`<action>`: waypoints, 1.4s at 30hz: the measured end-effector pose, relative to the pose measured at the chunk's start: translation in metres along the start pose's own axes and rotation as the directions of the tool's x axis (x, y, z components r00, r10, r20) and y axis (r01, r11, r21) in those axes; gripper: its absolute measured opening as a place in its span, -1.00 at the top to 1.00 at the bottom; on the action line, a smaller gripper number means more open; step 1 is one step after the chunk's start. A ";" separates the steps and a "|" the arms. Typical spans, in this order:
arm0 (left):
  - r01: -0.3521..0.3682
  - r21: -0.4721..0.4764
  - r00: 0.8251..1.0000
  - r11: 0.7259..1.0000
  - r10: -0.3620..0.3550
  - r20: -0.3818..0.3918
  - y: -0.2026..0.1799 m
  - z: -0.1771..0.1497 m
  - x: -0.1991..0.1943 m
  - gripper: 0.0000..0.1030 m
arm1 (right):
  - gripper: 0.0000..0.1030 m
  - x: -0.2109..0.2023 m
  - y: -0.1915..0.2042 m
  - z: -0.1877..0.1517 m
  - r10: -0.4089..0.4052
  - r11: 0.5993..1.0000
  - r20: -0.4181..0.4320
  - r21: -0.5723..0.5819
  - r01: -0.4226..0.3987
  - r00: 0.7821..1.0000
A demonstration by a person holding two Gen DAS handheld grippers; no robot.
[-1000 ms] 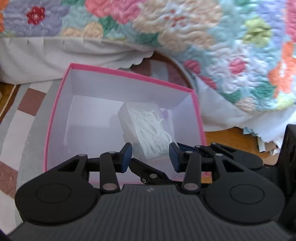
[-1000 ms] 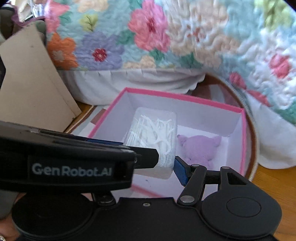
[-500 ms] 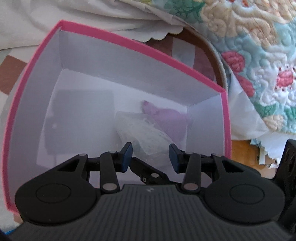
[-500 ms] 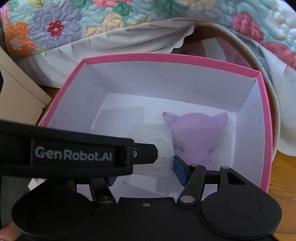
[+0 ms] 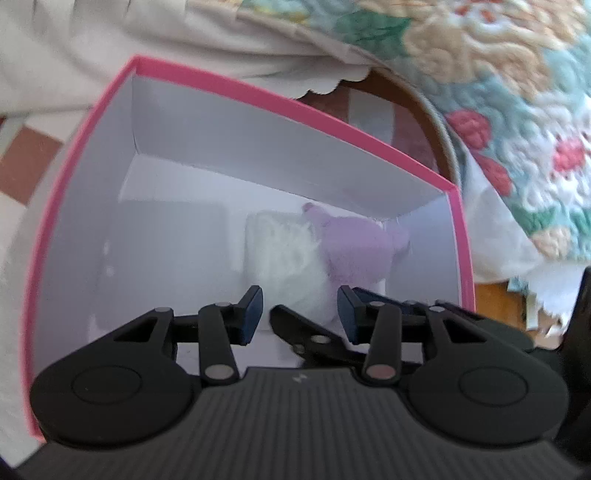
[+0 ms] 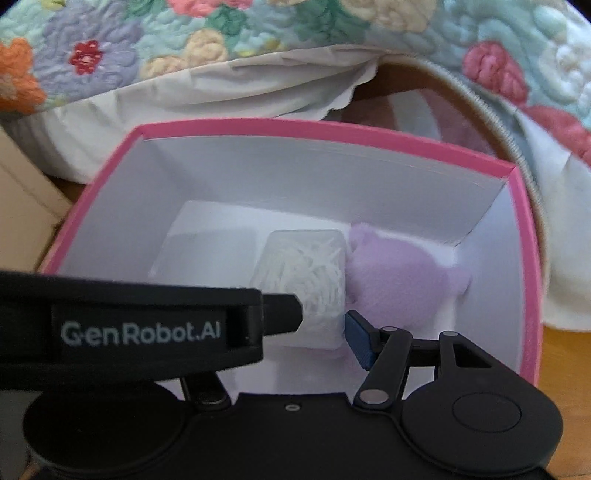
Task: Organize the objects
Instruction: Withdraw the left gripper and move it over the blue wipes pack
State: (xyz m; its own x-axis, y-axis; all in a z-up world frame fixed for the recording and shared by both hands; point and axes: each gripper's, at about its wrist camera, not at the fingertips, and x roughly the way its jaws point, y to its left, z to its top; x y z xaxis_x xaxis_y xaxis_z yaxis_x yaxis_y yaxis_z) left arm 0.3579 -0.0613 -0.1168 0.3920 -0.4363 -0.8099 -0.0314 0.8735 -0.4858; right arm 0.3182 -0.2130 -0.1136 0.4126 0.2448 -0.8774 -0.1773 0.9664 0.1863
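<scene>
- Right claw [image 6: 325, 328]: it grasps one clear plastic case of white floss picks [image 6: 308, 273], which sits between its pads. One blue pad [image 6: 357, 339] shows at the case's right edge; the other is hidden behind the left claw's black arm.
- Left claw [image 5: 300, 312]: released, nothing between its two blue pads; its jaws have just been opening slightly. It hangs over the box's near side.
- Case position: low inside the box, touching one purple plush toy [image 6: 402, 277] on its right.
- Container: one pink box [image 6: 526, 236] with white inner walls, holding two items in total.
- Surroundings: one floral quilt [image 6: 229, 33] behind the box, over a white sheet [image 6: 207, 88].
</scene>
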 end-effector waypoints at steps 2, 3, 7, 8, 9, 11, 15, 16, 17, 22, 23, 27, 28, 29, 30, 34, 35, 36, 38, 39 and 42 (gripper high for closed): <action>0.023 0.009 1.000 1.000 -0.023 0.001 -0.001 -0.004 -0.010 0.12 | -0.34 -0.012 -0.002 -0.006 0.039 0.999 0.027 0.024 -0.040 0.999; 0.030 0.008 1.000 1.000 -0.030 -0.001 -0.003 -0.006 -0.016 0.12 | -0.34 -0.017 -0.003 -0.009 0.053 0.998 0.036 0.031 -0.054 0.998; 0.026 0.049 1.000 0.998 -0.025 -0.019 -0.014 -0.009 -0.035 0.12 | -0.34 -0.043 0.003 -0.024 0.070 0.997 0.082 0.008 -0.071 0.994; 0.029 0.071 0.999 0.997 -0.027 -0.031 -0.019 -0.011 -0.041 0.10 | -0.34 -0.051 0.006 -0.028 0.075 0.997 0.087 -0.005 -0.075 0.993; 0.045 0.088 0.998 0.995 -0.042 -0.043 -0.024 -0.015 -0.048 0.06 | -0.34 -0.060 0.009 -0.031 0.078 0.997 0.094 -0.025 -0.075 0.993; 0.059 0.118 0.997 0.991 -0.052 -0.065 -0.031 -0.022 -0.066 -0.09 | -0.34 -0.077 0.018 -0.036 0.062 0.996 0.105 -0.070 -0.055 0.993; 0.027 0.187 0.997 0.982 -0.013 -0.076 -0.051 -0.029 -0.104 -0.21 | -0.38 -0.117 0.028 -0.045 0.065 0.992 0.126 -0.119 -0.050 0.990; 0.014 0.182 0.996 0.983 0.002 -0.086 -0.054 -0.030 -0.112 -0.24 | -0.45 -0.127 0.031 -0.046 0.073 0.990 0.127 -0.126 -0.057 0.989; 0.002 0.183 0.996 0.983 0.015 -0.090 -0.058 -0.032 -0.124 -0.24 | -0.52 -0.135 0.034 -0.047 0.078 0.989 0.126 -0.133 -0.061 0.989; -0.091 0.276 0.995 0.957 0.102 -0.023 -0.077 -0.052 -0.183 -0.46 | -0.66 -0.183 0.045 -0.060 0.086 0.984 0.148 -0.169 -0.060 0.985; -0.097 0.279 0.994 0.956 0.106 -0.021 -0.079 -0.055 -0.192 -0.46 | -0.69 -0.191 0.049 -0.062 0.088 0.982 0.153 -0.181 -0.059 0.984; -0.090 0.282 0.995 0.955 0.101 -0.025 -0.080 -0.071 -0.230 -0.48 | -0.72 -0.223 0.064 -0.076 0.078 0.974 0.149 -0.223 -0.043 0.986; -0.095 0.283 0.994 0.954 0.105 -0.021 -0.080 -0.076 -0.238 -0.49 | -0.72 -0.231 0.069 -0.080 0.077 0.971 0.144 -0.237 -0.041 0.987; -0.103 0.283 0.994 0.954 0.111 -0.016 -0.079 -0.081 -0.247 -0.51 | -0.73 -0.239 0.072 -0.085 0.088 0.966 0.144 -0.255 -0.049 0.986; -0.108 0.281 0.993 0.954 0.116 -0.011 -0.077 -0.086 -0.255 -0.52 | -0.74 -0.247 0.076 -0.091 0.107 0.960 0.148 -0.273 -0.063 0.983; -0.100 0.272 0.995 0.957 0.102 0.008 -0.065 -0.108 -0.286 -0.53 | -0.80 -0.271 0.095 -0.115 0.183 0.937 0.148 -0.327 -0.126 0.972; -0.102 0.280 0.995 0.955 0.102 0.014 -0.062 -0.115 -0.294 -0.53 | -0.82 -0.274 0.101 -0.121 0.191 0.930 0.147 -0.344 -0.131 0.970; -0.113 0.285 0.994 0.952 0.112 0.021 -0.060 -0.121 -0.301 -0.53 | -0.83 -0.278 0.107 -0.128 0.196 0.922 0.146 -0.364 -0.132 0.970; -0.132 0.285 0.991 0.949 0.128 0.033 -0.054 -0.133 -0.313 -0.54 | -0.84 -0.282 0.119 -0.139 0.206 0.907 0.142 -0.400 -0.134 0.968; -0.136 0.280 0.991 0.950 0.131 0.038 -0.050 -0.139 -0.319 -0.55 | -0.84 -0.283 0.124 -0.144 0.213 0.898 0.138 -0.417 -0.139 0.967; -0.130 0.261 0.991 0.956 0.121 0.050 -0.037 -0.156 -0.330 -0.66 | -0.84 -0.285 0.141 -0.159 0.235 0.874 0.118 -0.460 -0.157 0.965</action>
State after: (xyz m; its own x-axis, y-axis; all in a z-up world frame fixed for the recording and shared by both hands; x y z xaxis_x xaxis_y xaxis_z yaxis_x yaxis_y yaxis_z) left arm 0.0863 0.0168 0.1173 0.4305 -0.3161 -0.8454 0.1594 0.9486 -0.2735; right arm 0.0337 -0.1589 0.0923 0.4618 0.4727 -0.7505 -0.6310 0.7698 0.0966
